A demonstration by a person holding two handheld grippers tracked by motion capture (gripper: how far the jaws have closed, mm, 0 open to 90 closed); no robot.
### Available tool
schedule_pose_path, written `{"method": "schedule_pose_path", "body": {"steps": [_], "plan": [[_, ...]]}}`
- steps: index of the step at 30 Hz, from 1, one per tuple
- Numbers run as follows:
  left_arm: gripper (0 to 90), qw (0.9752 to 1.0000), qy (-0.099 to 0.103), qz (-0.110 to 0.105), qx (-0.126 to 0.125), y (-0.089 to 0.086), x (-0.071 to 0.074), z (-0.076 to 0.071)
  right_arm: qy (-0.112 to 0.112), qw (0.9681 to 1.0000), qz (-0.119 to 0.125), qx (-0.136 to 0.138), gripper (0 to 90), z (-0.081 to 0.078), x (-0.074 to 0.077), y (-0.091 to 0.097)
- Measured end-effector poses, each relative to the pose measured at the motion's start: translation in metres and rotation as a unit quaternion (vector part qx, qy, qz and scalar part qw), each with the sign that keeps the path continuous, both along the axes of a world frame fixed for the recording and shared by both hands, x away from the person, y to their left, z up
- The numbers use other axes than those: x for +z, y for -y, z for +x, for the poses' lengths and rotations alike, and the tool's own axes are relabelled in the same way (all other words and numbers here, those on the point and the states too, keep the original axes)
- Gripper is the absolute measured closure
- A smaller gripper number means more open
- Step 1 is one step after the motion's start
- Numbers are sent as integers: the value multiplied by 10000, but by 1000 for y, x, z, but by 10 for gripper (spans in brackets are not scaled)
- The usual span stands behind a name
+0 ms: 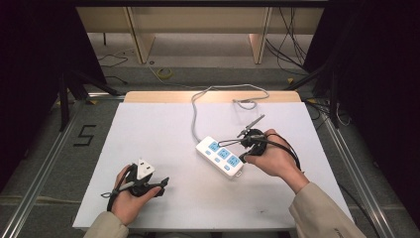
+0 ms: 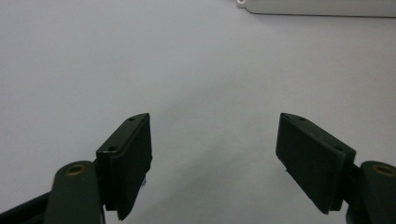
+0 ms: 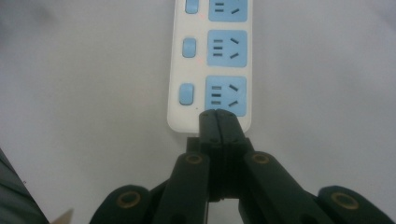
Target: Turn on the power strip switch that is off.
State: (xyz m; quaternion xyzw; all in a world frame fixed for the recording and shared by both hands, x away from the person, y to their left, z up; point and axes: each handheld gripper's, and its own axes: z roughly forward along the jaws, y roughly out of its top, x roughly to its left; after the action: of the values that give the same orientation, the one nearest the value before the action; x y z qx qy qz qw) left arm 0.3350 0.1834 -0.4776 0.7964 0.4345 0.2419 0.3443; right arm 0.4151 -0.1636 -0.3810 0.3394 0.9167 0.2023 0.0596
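A: The power strip (image 1: 220,157) lies at the white board's (image 1: 148,129) centre, toward four o'clock. The right gripper (image 3: 218,122) has its jaws pressed together, empty, tips over the strip's near end by the last blue socket (image 3: 225,95)

B: The left gripper (image 2: 212,158) stands open on nothing, at seven o'clock

A: Handling judged: rigid plastic, light, smooth, apt to skid; its cord (image 1: 198,106) trails to twelve o'clock and may drag. Best taken across the narrow sides

B: Open board lies from nine to eleven o'clock; the near edge is close
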Motion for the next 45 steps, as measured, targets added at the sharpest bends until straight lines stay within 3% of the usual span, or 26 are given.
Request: {"method": "schedule_pose_path", "body": {"steps": [45], "plan": [[270,10000,17,-8,-19,1,0,0,-31,9997,-179,145,900,13,-3,-30]]}}
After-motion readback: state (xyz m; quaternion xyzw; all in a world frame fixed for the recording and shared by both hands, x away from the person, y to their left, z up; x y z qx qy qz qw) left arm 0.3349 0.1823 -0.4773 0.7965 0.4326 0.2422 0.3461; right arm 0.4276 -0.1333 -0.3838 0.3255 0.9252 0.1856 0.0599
